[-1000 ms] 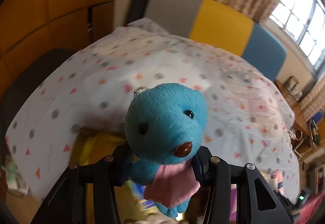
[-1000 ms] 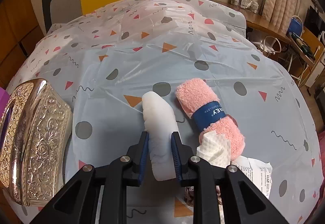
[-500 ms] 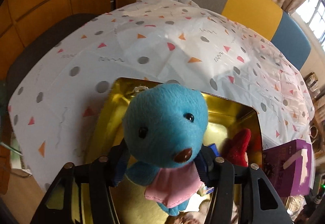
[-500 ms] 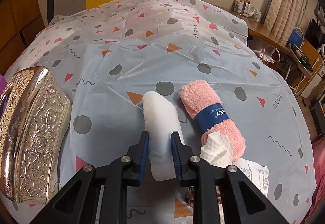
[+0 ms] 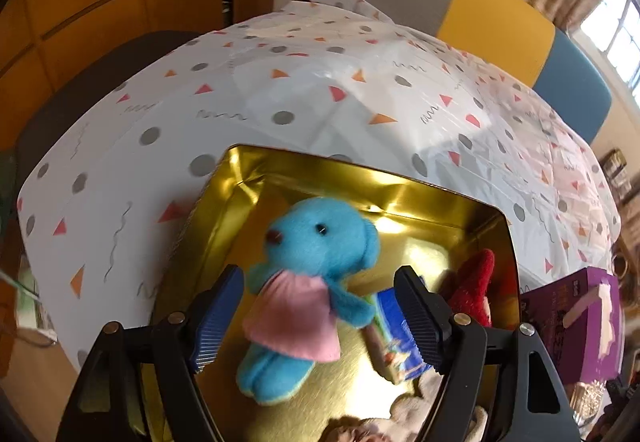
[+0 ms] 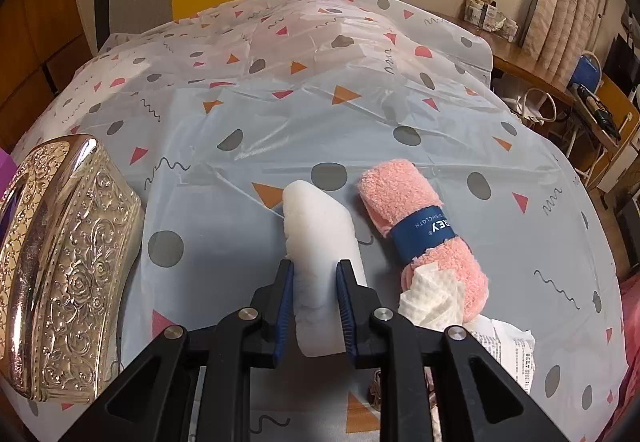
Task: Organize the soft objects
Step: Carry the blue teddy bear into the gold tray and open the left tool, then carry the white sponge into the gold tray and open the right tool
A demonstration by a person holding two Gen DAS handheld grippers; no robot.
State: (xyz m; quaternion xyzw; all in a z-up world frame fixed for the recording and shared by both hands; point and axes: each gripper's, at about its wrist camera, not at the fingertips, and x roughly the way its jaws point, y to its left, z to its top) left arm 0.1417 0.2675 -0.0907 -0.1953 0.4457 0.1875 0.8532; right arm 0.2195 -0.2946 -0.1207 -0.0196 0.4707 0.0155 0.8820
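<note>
In the left wrist view my left gripper (image 5: 318, 312) is open above a gold tin (image 5: 248, 197). A blue teddy bear in a pink dress (image 5: 308, 282) lies tilted between the jaws, free of the pads, inside the tin. A red plush toy (image 5: 472, 290), a small blue packet (image 5: 394, 338) and a beige plush (image 5: 400, 422) also lie in the tin. In the right wrist view my right gripper (image 6: 316, 282) is shut on a white sponge (image 6: 320, 226) resting on the tablecloth. A rolled pink cloth with a blue band (image 6: 424, 226) lies just right of it.
An embossed gold lid (image 6: 64, 262) lies left of the right gripper. Crumpled white tissue (image 6: 434, 302) and a printed paper (image 6: 504, 346) sit by the pink cloth. A purple box (image 5: 576, 326) stands right of the tin. Chairs stand at the table's far edge.
My left gripper has opened and let go of the blue bear, which has dropped and tipped over into the gold tin. The right gripper stays shut on the sponge, barely moved.
</note>
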